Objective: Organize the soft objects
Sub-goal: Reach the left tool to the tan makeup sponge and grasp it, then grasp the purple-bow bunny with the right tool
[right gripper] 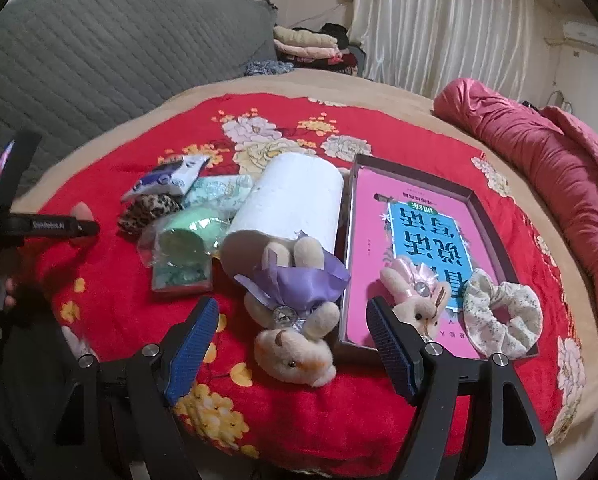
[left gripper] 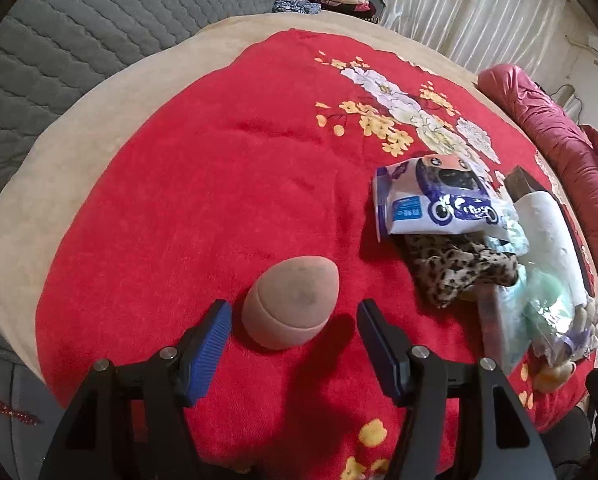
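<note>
Beige sponge egg [left gripper: 291, 303] betw. open left gripper [left gripper: 295, 330] jaws, untouched

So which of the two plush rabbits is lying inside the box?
The smaller plush rabbit with the pink bow; the larger plush rabbit in the purple dress lies outside the box, on the red blanket.

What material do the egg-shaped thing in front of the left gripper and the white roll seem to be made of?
Egg-shaped thing: likely soft foam sponge, matte beige-pink, with a fine-pored look and a darker smudge. White roll: probably tissue paper, matte white, its surface faintly embossed. Both guesses rest on looks only.
</note>
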A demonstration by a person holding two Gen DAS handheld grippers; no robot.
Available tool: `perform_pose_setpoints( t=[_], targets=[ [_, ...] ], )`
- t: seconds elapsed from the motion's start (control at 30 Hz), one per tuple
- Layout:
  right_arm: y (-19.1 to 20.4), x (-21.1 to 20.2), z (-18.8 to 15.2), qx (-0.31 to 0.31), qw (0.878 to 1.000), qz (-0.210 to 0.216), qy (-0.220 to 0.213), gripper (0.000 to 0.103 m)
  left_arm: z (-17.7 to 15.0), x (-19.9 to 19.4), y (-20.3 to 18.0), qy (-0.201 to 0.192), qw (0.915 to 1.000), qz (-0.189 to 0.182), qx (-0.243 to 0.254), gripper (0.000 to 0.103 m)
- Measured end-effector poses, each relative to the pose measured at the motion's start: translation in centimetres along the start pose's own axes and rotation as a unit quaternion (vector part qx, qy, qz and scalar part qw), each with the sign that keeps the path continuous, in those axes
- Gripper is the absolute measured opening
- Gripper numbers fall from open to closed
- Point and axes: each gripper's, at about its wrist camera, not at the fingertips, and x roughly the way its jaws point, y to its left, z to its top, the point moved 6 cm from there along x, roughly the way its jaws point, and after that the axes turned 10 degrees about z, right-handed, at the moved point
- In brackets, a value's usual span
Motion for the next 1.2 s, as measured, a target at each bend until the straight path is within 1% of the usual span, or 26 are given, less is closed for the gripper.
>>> perform_pose_setpoints(
  t=[0.17,0.33,0.43,0.57,0.63,0.7,0.73,0.77,0.8,0.87,0.93,1.0,1.1,1.2],
  targets=[
    [0.4,2.0,-0.3,-0.034,0.999,-0.028,0.020,0.077,0.2,0.5,-0.1,-0.002,1.0000,0.000,0.001,0.064],
    [1.0,4.2,-1.0,-0.066,0.996,-0.043,0.046,0.077,0.3,0.8,-0.3,-0.004,1.0000,-0.002,-0.001,0.061],
    [1.3,5.1,-1.0,-0.088,0.993,-0.063,0.050,0.077,0.4,1.2,-0.3,-0.003,1.0000,-0.007,-0.005,0.059],
    [1.0,6.5,-1.1,-0.108,0.988,-0.092,0.060,0.077,0.5,1.5,0.0,-0.003,0.9999,-0.008,-0.014,0.051],
    [0.7,6.9,-1.0,-0.110,0.987,-0.097,0.058,0.077,0.6,1.5,0.2,-0.003,0.9998,-0.008,-0.019,0.049],
    [0.6,7.2,-0.8,-0.116,0.987,-0.097,0.054,0.077,0.6,1.6,0.3,-0.004,0.9998,-0.008,-0.019,0.048],
    [0.6,7.2,-0.7,-0.119,0.987,-0.093,0.051,0.074,0.6,1.6,0.3,-0.004,0.9998,-0.007,-0.019,0.048],
    [0.6,7.2,-0.6,-0.126,0.987,-0.093,0.047,0.063,0.6,1.6,0.3,-0.004,0.9998,-0.007,-0.019,0.047],
    [0.7,7.2,-0.5,-0.132,0.986,-0.095,0.044,0.061,0.7,1.6,0.3,-0.004,0.9998,-0.006,-0.019,0.046],
    [0.8,7.2,-0.4,-0.135,0.986,-0.088,0.043,0.059,0.7,1.7,0.3,-0.005,0.9998,-0.005,-0.018,0.046],
    [0.7,7.1,-0.3,-0.124,0.988,-0.079,0.042,0.057,0.7,1.7,0.3,-0.005,0.9998,-0.004,-0.017,0.046],
    [0.3,6.5,-0.1,-0.105,0.992,-0.065,0.036,0.055,0.7,1.7,0.3,-0.006,0.9998,-0.003,-0.017,0.045],
    [-0.3,5.3,0.2,-0.078,0.996,-0.047,0.021,0.054,0.7,1.6,0.4,-0.008,0.9998,-0.004,-0.020,0.042],
    [-0.8,3.7,0.6,-0.053,0.998,-0.033,0.001,0.054,0.8,1.5,0.6,-0.011,0.9995,-0.012,-0.028,0.042]
  ],
)
